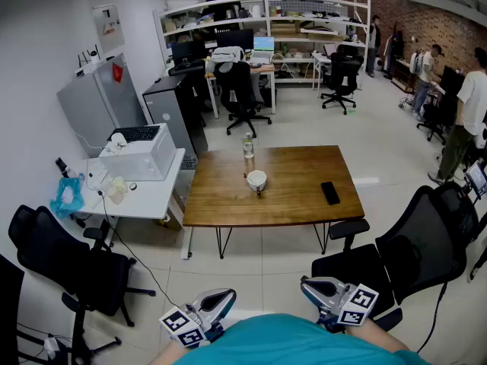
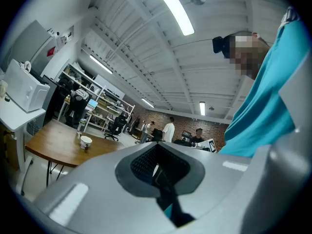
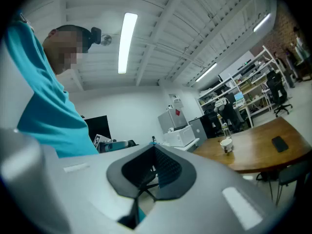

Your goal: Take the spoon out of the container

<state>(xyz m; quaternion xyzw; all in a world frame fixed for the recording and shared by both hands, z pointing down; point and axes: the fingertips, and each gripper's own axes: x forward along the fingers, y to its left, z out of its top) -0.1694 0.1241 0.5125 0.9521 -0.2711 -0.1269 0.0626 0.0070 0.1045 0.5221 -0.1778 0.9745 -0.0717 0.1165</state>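
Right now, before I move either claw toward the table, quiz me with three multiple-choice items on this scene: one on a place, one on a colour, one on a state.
1. In the head view, where does the black phone lie on the wooden table?
A) right of the cup
B) left of the cup
C) inside the cup

2. What colour is the cup?
A) red
B) white
C) black

3. How do the left claw and the right claw stand?
A) both open
B) left shut on a spoon
C) both shut, empty

Answers:
1 A: the phone lies toward the table's right side, the cup near its middle.
2 B: the cup shows white against the brown top.
3 C: each gripper view shows its jaws together with nothing between them.
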